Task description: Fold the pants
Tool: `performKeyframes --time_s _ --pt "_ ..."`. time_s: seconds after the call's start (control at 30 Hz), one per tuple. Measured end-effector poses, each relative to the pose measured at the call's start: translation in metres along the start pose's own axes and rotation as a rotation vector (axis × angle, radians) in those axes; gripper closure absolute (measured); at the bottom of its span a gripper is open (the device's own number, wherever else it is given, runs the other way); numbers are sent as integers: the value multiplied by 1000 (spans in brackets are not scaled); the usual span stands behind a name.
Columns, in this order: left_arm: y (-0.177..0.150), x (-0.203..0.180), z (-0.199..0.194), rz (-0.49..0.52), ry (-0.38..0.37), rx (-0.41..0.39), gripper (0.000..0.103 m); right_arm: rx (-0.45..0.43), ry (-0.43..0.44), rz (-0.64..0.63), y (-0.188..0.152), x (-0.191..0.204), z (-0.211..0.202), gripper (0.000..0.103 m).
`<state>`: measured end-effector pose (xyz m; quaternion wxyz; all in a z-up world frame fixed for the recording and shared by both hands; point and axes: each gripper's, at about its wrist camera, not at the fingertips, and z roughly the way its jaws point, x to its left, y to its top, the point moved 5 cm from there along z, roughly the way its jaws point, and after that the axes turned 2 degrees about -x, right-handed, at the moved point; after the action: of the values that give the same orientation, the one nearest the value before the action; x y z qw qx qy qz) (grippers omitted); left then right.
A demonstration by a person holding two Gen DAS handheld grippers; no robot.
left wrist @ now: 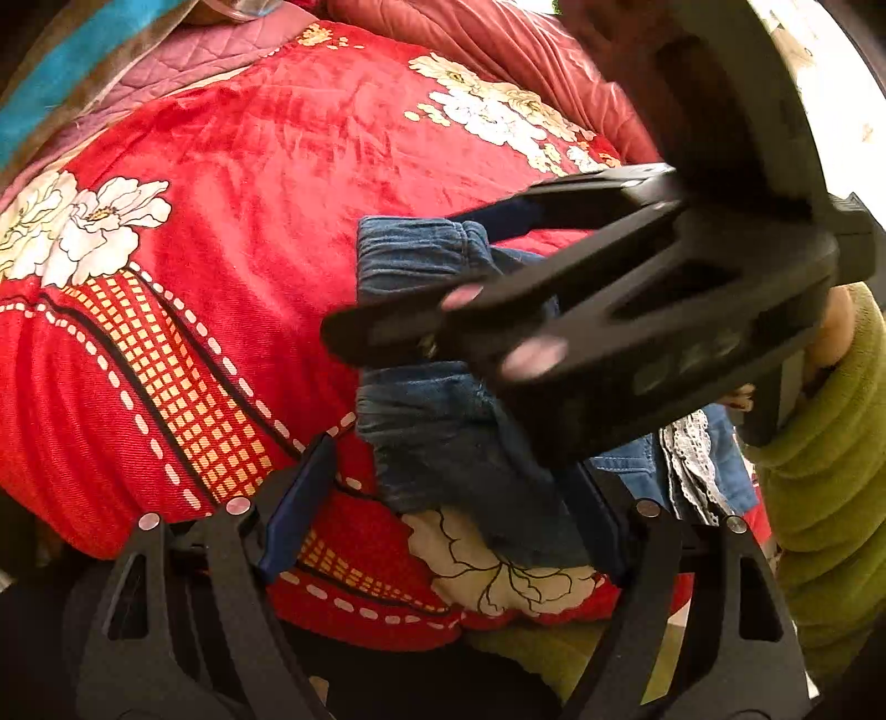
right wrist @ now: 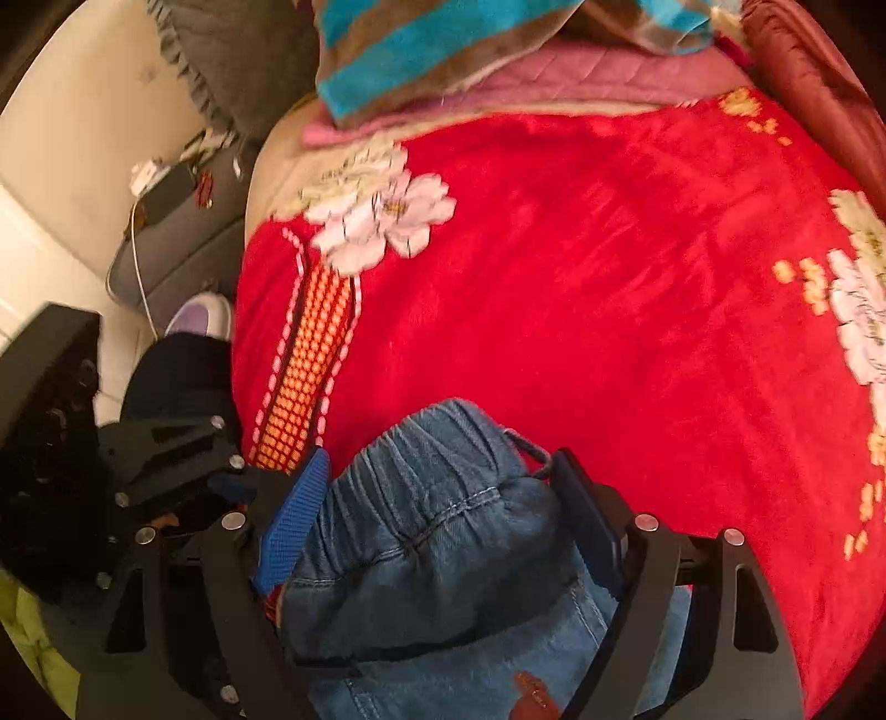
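The blue denim pants lie bunched on a red floral blanket. In the left wrist view my right gripper crosses from the right, its two black fingers on either side of the elastic waistband. My left gripper is open, with only the pants' lower edge near its right finger. In the right wrist view the pants' waistband fills the gap of my right gripper; both fingers touch the denim. A brown label shows low on the pants.
Striped blue-brown and pink quilted bedding is piled at the blanket's far end. A maroon quilt lies at the right. A grey bedside seat with cables stands left of the bed. A green sleeve is at the right.
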<state>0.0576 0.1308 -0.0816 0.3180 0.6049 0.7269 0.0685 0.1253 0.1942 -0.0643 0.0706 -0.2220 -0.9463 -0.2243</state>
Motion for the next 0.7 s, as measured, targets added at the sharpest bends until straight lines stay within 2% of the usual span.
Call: performKeyframes --time_s 0.07,0.13,0.17,0.3,0.37,0.5,0.7 --pt "1 0 2 0 2 -2 31 16 17 18 -3 -3 10 23" --pt "1 1 2 -5 2 -7 30 14 35 35 -6 -6 17 29" --pt "1 1 1 -5 5 -9 30 4 45 36 -8 -5 17 41" --pt "1 -2 -3 -8 21 -27 27 -50 69 82 -10 -11 2 65" --pt "2 -4 -8 -25 10 -39 22 -105 85 108 -12 -15 -17 69" --pt "1 -17 -10 -20 -33 -33 15 -204 116 131 -22 -17 -54 70" --pt "4 -44 2 -35 -132 -7 13 -322 119 153 -39 -15 -102 70"
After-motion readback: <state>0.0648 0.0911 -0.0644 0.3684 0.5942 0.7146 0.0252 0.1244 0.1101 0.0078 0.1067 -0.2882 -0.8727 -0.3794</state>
